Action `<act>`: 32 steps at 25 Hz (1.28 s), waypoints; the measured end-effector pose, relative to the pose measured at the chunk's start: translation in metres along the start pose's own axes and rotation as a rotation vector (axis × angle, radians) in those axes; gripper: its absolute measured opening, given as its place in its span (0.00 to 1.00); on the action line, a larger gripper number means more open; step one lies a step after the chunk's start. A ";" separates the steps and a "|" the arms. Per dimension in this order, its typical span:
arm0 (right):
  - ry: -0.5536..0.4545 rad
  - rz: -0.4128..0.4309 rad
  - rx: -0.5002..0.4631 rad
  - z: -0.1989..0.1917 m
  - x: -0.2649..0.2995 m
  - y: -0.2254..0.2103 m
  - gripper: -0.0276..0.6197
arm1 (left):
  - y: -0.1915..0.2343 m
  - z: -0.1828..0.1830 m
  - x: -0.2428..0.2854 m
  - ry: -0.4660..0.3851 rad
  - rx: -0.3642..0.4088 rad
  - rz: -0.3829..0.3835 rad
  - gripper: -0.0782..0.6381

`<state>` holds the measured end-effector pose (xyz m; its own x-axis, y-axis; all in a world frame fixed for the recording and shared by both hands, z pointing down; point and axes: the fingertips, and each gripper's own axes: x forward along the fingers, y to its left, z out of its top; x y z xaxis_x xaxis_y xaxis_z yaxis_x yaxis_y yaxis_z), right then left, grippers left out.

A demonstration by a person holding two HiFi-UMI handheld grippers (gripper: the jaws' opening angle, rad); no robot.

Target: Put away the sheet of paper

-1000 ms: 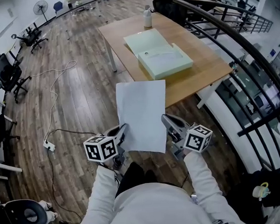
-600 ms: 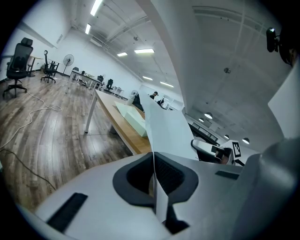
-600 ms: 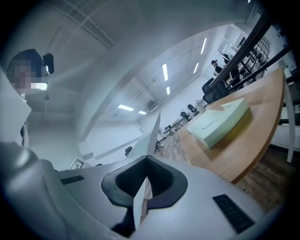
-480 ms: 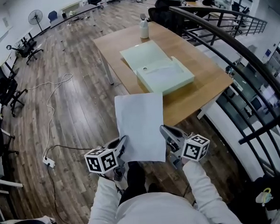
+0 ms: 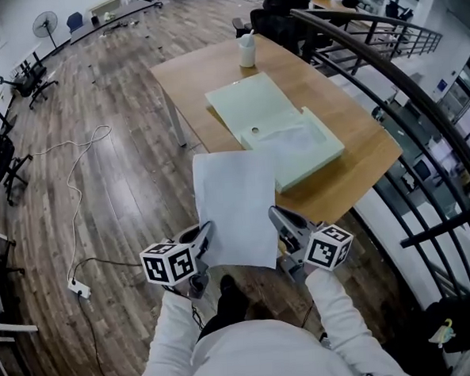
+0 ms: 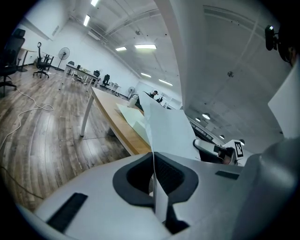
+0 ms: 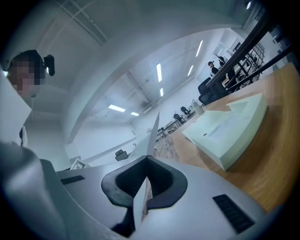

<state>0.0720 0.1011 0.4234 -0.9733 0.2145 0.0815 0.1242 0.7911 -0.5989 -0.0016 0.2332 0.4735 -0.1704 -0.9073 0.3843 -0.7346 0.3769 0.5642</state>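
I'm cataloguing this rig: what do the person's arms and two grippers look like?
Both arms are in long white sleeves. The left gripper and the right gripper have light grey bodies, and their jaws are lined with black pads. Each carries a white cube printed with black square markers.

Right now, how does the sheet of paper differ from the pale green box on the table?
The sheet of paper is white and thin; the box is pale green with raised walls. The sheet hangs in the air, pinched by the left gripper and right gripper; the box lies open on the table. Both are rectangular and pale.
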 end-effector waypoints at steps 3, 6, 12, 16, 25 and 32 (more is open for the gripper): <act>-0.018 -0.021 0.000 0.010 0.030 -0.006 0.09 | 0.023 0.028 0.011 0.008 0.020 -0.019 0.13; -0.032 -0.039 -0.008 0.019 0.054 -0.012 0.09 | 0.041 0.049 0.021 0.014 0.034 -0.038 0.13; -0.049 -0.083 -0.010 0.031 0.076 -0.025 0.09 | 0.061 0.070 0.043 0.029 0.035 -0.071 0.13; -0.061 -0.111 -0.009 0.041 0.087 -0.039 0.09 | 0.070 0.082 0.061 0.044 0.035 -0.091 0.13; -0.106 -0.157 -0.009 0.077 0.097 -0.088 0.09 | 0.068 0.113 0.125 0.082 0.066 -0.134 0.13; -0.150 -0.203 0.005 0.116 0.087 -0.131 0.09 | 0.048 0.138 0.185 0.123 0.098 -0.169 0.13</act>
<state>-0.0515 -0.0505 0.4166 -0.9960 -0.0359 0.0814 -0.0770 0.8065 -0.5862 -0.1587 0.0580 0.4705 0.0377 -0.9241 0.3802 -0.8075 0.1960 0.5564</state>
